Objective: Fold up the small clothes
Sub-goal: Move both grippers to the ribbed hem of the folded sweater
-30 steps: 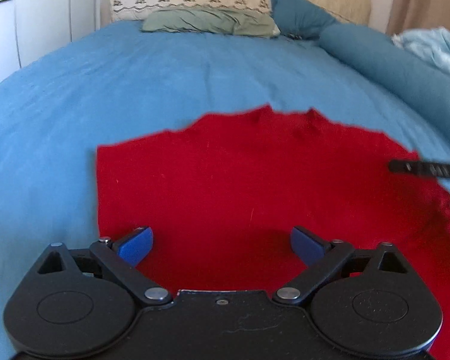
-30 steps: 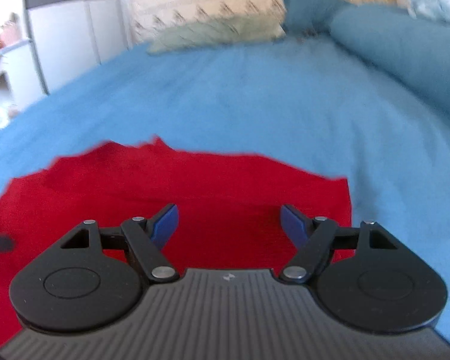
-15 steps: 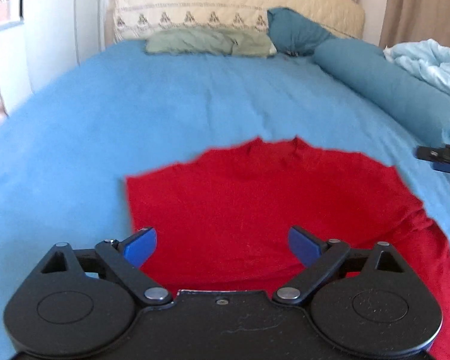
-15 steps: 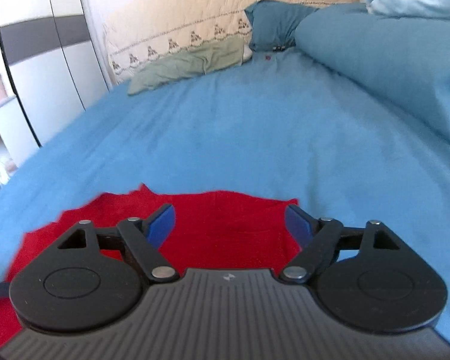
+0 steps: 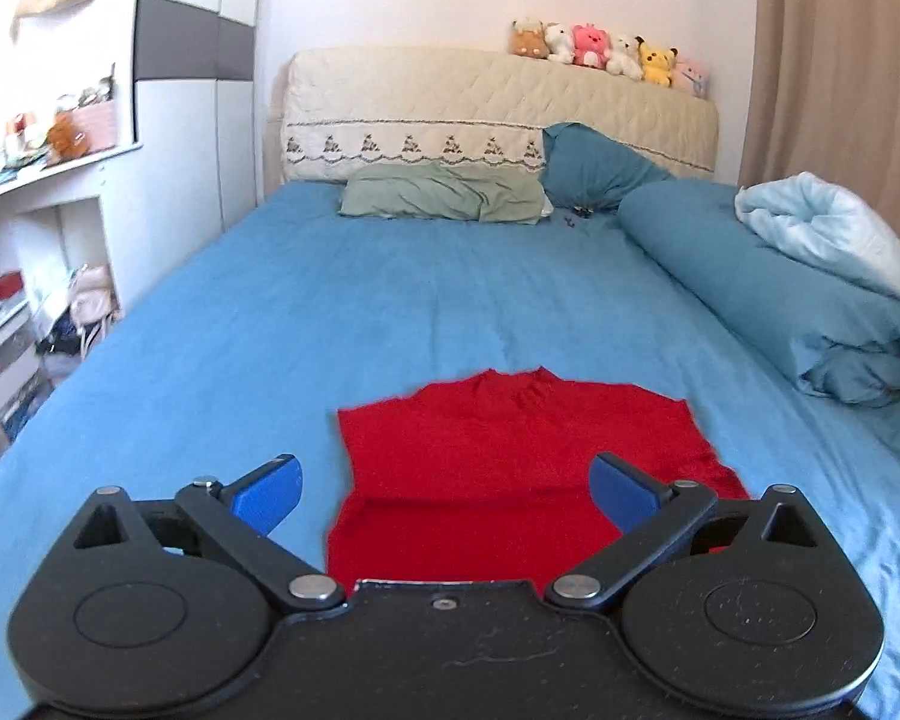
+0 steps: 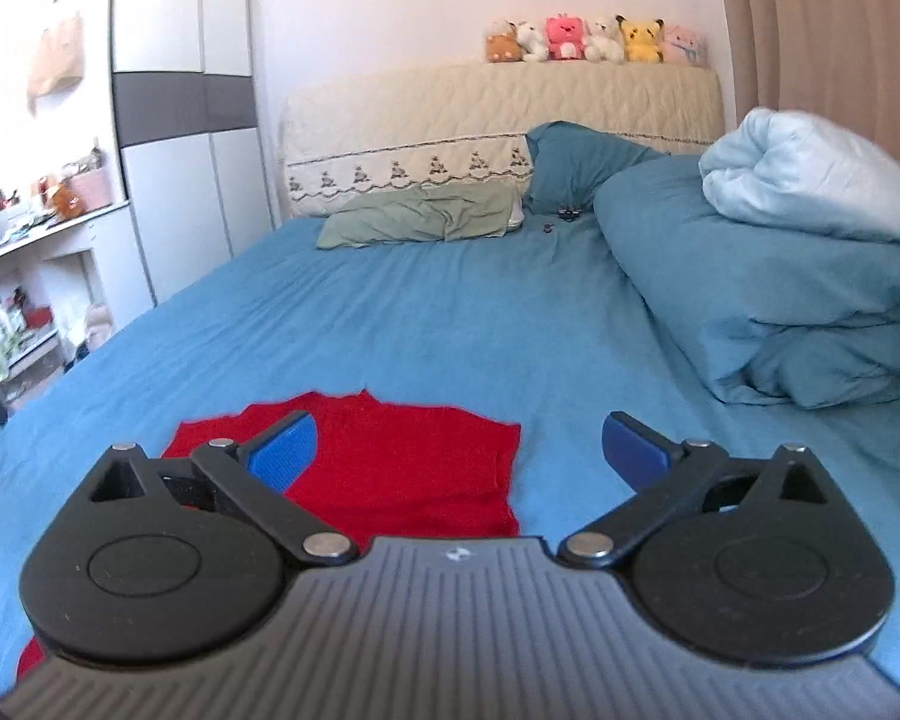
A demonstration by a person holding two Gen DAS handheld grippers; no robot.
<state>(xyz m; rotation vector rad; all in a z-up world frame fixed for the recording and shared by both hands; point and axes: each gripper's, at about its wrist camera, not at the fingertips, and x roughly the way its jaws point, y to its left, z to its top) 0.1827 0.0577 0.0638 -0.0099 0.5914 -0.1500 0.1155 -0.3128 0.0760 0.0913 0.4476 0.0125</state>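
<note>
A small red garment (image 5: 510, 462) lies flat on the blue bedsheet (image 5: 390, 312), with a fold line across its near part. It also shows in the right wrist view (image 6: 402, 462), left of centre. My left gripper (image 5: 447, 492) is open and empty, raised above the garment's near edge. My right gripper (image 6: 459, 450) is open and empty, raised above the garment's right edge and the bare sheet beside it.
A rolled blue duvet (image 5: 780, 300) with a pale blue blanket (image 5: 828, 228) lies along the bed's right side. A green pillow (image 5: 444, 198) and a teal pillow (image 5: 594, 165) sit at the headboard. White shelves (image 5: 24, 252) stand left of the bed.
Both grippers have lifted up and back from the garment, which now looks smaller and farther away. Both stayed open and empty.
</note>
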